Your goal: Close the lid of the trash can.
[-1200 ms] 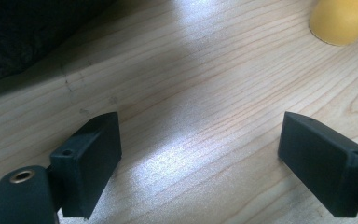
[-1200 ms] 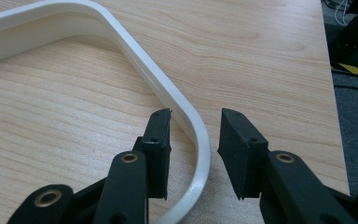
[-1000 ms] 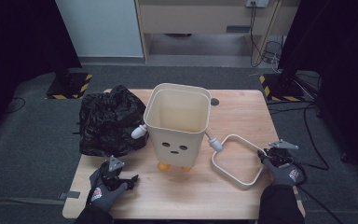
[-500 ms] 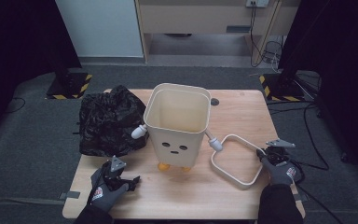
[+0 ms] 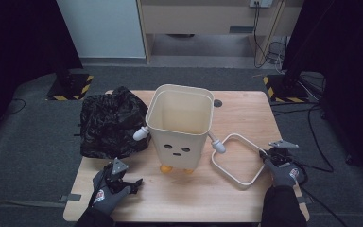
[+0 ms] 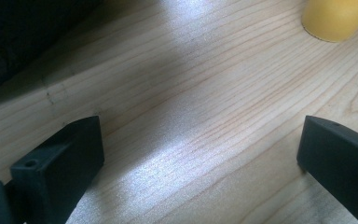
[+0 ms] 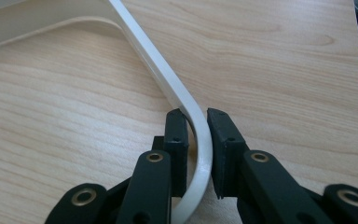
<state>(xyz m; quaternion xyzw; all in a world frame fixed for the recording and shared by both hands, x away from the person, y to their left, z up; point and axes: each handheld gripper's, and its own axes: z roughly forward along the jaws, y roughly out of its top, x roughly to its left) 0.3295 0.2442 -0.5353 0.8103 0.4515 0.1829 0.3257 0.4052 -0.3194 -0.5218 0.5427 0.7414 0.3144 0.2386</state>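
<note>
Wooden table (image 5: 246,198): my right gripper (image 7: 196,135) jaws just closed, pinching white frame (image 5: 234,158); left gripper (image 5: 123,177) spread, empty.

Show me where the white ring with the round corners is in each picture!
High view: the white ring lies flat on the table, right of the cream bin; the right gripper is at its right corner.
Left gripper view: not in it.
Right gripper view: its curved corner sits between the two black jaws, which have just been closing on it.
Shared landmark: the pale wood table top.
</note>
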